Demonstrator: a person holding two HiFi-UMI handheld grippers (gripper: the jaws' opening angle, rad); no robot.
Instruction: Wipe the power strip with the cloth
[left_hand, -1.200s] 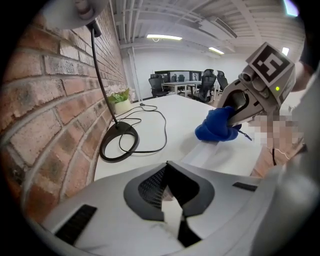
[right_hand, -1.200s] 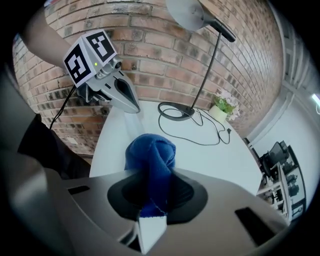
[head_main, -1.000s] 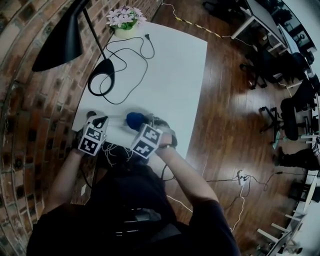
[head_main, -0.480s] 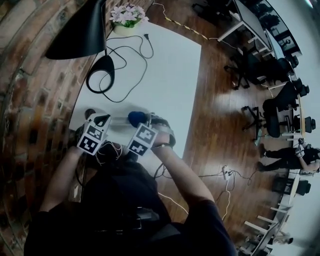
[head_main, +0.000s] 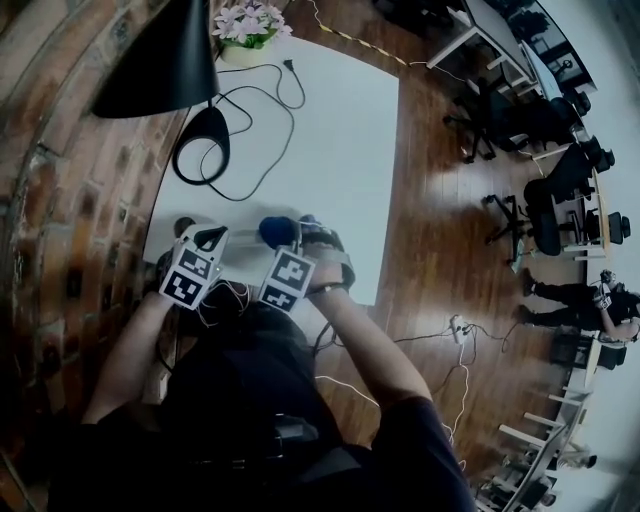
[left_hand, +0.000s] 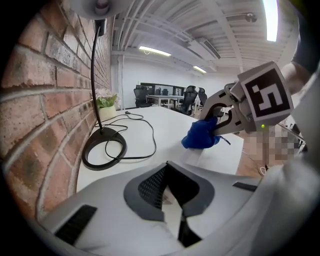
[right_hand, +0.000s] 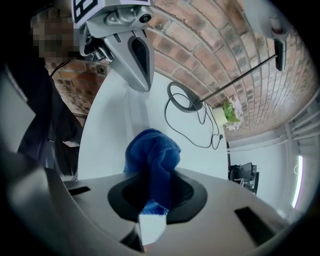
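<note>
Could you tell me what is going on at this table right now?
A person is at the near edge of a white table with a gripper in each hand. The right gripper is shut on a blue cloth and holds it down on the white power strip, so wiping looks under way. The left gripper, jaws shut, sits at the power strip's near end, apparently steadying it. A black lamp and its cable lie farther back.

Soft, fuzzy blue cloth (right_hand: 152, 155); smooth matt white table (head_main: 340, 130); rough brick wall (left_hand: 40, 100) (pale mortar lines); glossy wooden floor (head_main: 440, 230).
</note>
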